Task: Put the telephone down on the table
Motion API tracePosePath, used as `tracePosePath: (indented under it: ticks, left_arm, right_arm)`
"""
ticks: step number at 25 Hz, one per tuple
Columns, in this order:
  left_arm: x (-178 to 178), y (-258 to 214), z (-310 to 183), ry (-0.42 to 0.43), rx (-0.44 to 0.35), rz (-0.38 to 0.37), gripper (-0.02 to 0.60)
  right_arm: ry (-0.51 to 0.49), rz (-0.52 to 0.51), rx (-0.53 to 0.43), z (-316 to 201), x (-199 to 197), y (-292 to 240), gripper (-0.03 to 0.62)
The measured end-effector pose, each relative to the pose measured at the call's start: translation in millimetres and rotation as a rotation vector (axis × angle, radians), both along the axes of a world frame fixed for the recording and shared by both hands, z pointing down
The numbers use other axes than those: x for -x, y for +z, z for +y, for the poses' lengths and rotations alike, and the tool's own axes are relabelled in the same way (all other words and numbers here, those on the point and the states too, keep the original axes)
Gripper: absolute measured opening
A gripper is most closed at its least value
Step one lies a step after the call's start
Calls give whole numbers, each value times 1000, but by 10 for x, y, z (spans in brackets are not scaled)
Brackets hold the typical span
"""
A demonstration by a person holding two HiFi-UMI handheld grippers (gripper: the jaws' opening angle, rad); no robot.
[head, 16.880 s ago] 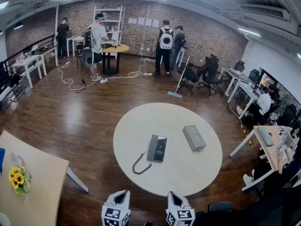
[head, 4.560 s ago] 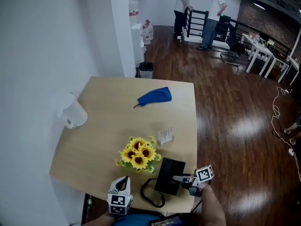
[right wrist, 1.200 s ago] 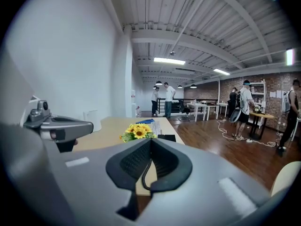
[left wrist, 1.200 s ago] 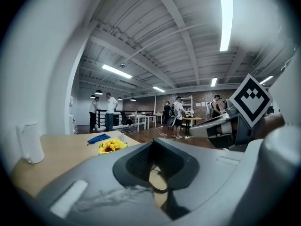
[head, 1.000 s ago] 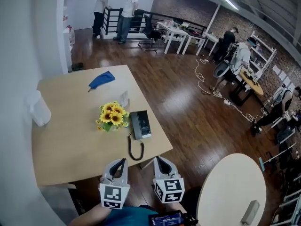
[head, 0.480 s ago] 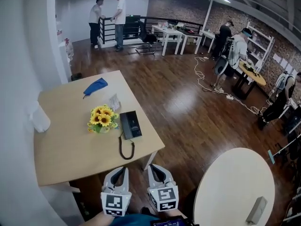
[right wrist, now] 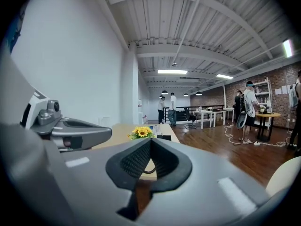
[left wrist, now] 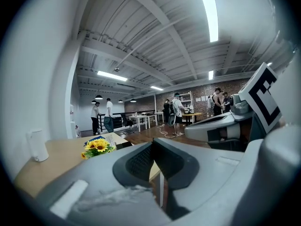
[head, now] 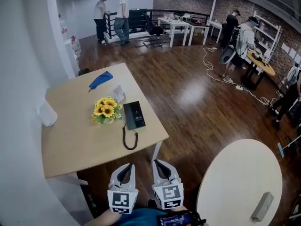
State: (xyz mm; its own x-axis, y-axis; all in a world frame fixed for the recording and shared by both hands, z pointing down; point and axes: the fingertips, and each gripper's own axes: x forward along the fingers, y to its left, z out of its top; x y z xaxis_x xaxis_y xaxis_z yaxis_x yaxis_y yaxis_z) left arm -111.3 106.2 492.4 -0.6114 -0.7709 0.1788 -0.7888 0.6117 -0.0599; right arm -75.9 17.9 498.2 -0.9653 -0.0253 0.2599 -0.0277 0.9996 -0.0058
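The black telephone [head: 134, 115] lies flat on the wooden table [head: 75, 140] beside the sunflowers, and its coiled cord [head: 129, 139] loops toward the near edge. Nothing touches it. Both grippers hang side by side over the floor, short of the table's near corner. The left gripper [head: 128, 165] is shut and empty, and so is the right gripper [head: 157, 163]. In the left gripper view the left gripper [left wrist: 153, 142] has its tips meeting, with the telephone [left wrist: 123, 144] small beyond. The right gripper [right wrist: 150, 141] points toward the telephone [right wrist: 163, 137].
Sunflowers [head: 106, 109], a small card [head: 118, 93], a blue cloth [head: 100, 79] and a white jug [head: 48, 114] share the wooden table. A round white table [head: 240, 182] with a grey box [head: 262, 206] stands at lower right. Several people, desks and floor cables are far off.
The view has swung a little. Both grippers, still shut and side by side, have shifted sideways beside the table's corner. The telephone lies where it was.
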Motion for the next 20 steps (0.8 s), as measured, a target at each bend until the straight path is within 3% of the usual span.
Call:
tracePosePath:
  ticks: [6,20]
  left_arm:
    - [-14,-20,170,24,0,-17,14]
    - [103,124,558,35,-15,28,14]
  right_arm:
    - [35,-25,6,169,-23,-88,-6]
    - [82,-15,7,551,-4,-11,-8]
